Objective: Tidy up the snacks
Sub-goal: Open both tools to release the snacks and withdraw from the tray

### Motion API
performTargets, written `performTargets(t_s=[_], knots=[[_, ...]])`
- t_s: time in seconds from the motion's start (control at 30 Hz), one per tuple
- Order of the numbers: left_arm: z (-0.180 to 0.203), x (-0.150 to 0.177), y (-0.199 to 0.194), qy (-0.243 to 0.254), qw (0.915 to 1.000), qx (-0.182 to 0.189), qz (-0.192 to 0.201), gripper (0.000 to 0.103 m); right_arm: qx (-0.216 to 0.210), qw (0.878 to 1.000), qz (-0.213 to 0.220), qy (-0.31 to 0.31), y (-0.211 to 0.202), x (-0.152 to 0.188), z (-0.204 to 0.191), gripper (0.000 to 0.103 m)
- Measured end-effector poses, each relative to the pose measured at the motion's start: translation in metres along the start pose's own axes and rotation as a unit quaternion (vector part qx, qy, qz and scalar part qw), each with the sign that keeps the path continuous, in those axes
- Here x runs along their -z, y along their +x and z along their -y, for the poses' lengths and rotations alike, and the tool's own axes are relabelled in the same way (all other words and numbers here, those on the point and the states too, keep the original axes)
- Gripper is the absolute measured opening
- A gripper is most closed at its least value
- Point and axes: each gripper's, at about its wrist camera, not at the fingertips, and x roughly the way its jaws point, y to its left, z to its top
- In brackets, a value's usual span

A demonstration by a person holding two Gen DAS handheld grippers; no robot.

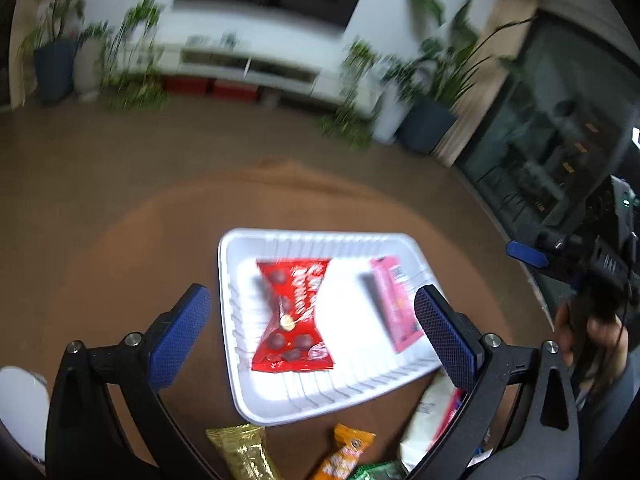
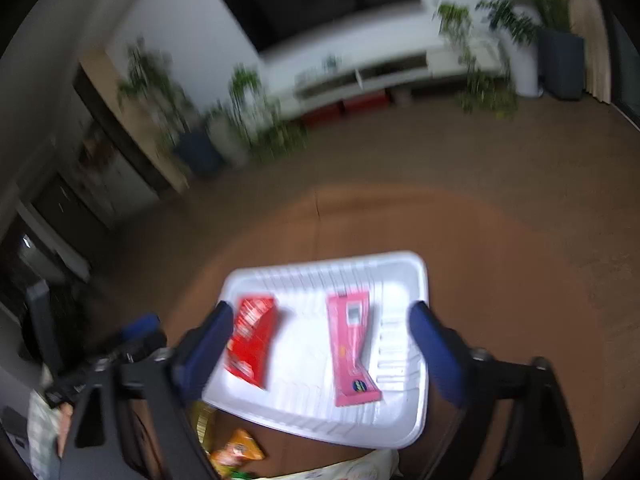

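Blurred red packet (image 2: pixel 252 340), half behind right gripper's (image 2: pixel 322 350) finger.

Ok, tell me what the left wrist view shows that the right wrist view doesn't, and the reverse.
Only the left wrist view shows the gold packet, the green packet and a hand holding the other gripper.

Only the right wrist view shows the blue label on the pink bar's near end.

Both show the white tray on the brown table, holding the red bag and pink bar, with the orange packet outside. Both the left gripper and right gripper are open and empty.
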Motion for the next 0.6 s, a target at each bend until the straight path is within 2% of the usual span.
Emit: performTargets(t_s=[0.03,0.13,0.27,0.37,0.47,0.53,0.6], knots=[[0.002,0.002,-0.017,0.005,0.9997,0.005,0.023,0.103,-0.019,1.000,0.016,0.005,-0.018,0.000,0.000,0.103],[0.012,0.012,-0.063,0.021,0.9959,0.004,0.087,0.103,-0.053,0.998,0.029,0.009,-0.054,0.006,-0.002,0.103],[0.018,0.036,-0.110,0.026,0.9932,-0.008,0.114,0.103,-0.074,0.997,0.038,0.002,-0.091,0.029,-0.009,0.103],[0.011,0.057,-0.136,-0.006,0.9949,-0.026,0.097,0.103,-0.098,0.994,0.051,0.026,-0.118,0.061,-0.006,0.103],[-0.002,0.084,-0.152,-0.053,0.9956,-0.047,0.061,0.103,-0.109,0.990,0.060,0.064,-0.140,0.103,0.005,0.103],[-0.009,0.107,-0.162,-0.078,0.9941,-0.056,0.049,0.103,-0.103,0.989,0.061,0.087,-0.149,0.131,0.012,0.103],[-0.010,0.133,-0.167,-0.085,0.9943,-0.049,0.041,0.103,-0.082,0.990,0.061,0.101,-0.157,0.163,0.016,0.103]])
